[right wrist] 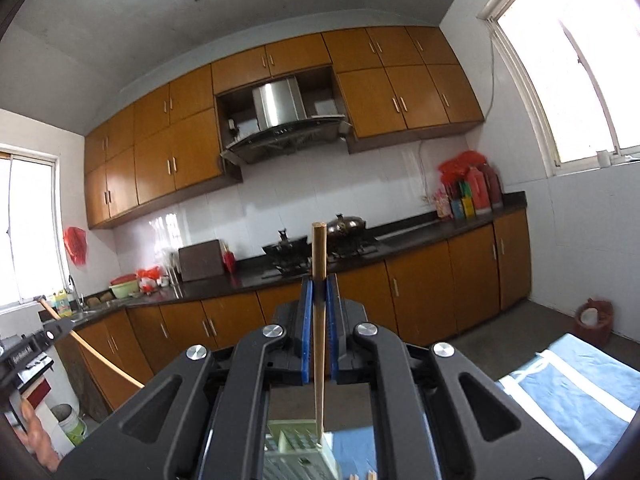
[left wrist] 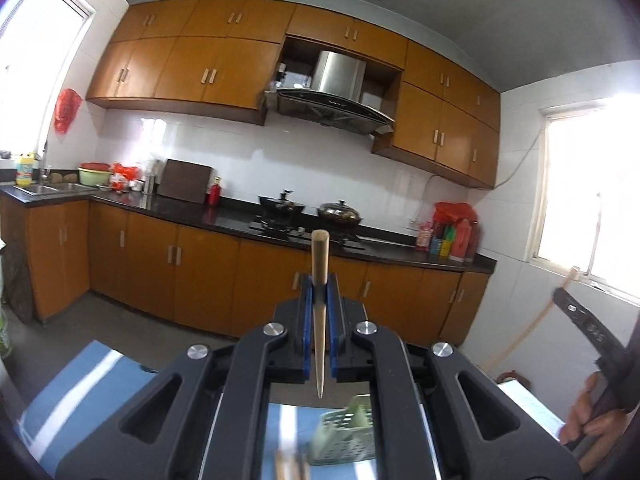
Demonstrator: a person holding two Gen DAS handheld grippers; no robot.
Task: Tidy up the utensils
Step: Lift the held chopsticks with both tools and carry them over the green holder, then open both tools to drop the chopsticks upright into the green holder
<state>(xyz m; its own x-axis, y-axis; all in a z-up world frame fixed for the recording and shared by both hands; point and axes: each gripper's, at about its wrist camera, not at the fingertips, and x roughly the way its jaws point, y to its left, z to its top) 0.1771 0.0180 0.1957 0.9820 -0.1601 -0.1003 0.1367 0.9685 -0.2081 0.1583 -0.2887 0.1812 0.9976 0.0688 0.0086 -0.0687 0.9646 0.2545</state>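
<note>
My left gripper [left wrist: 319, 286] is shut on a wooden chopstick [left wrist: 320, 264], held upright with its thin tip pointing down above a pale green utensil basket [left wrist: 344, 436]. My right gripper [right wrist: 319, 284] is shut on another wooden chopstick [right wrist: 319, 256], also upright, its thin tip reaching down into the green basket [right wrist: 296, 448]. More chopstick ends [right wrist: 362, 476] lie by the basket on the blue-and-white cloth [right wrist: 560, 396]. The right gripper also shows at the right edge of the left wrist view [left wrist: 588, 328], gripped by a hand.
Both cameras look across a kitchen: orange cabinets [left wrist: 200, 276], a dark counter [left wrist: 224, 216] with pans on the stove [left wrist: 308, 216], a sink [left wrist: 44, 189] at the left, bottles [left wrist: 452, 236] at the right. A bucket [right wrist: 72, 424] stands on the floor.
</note>
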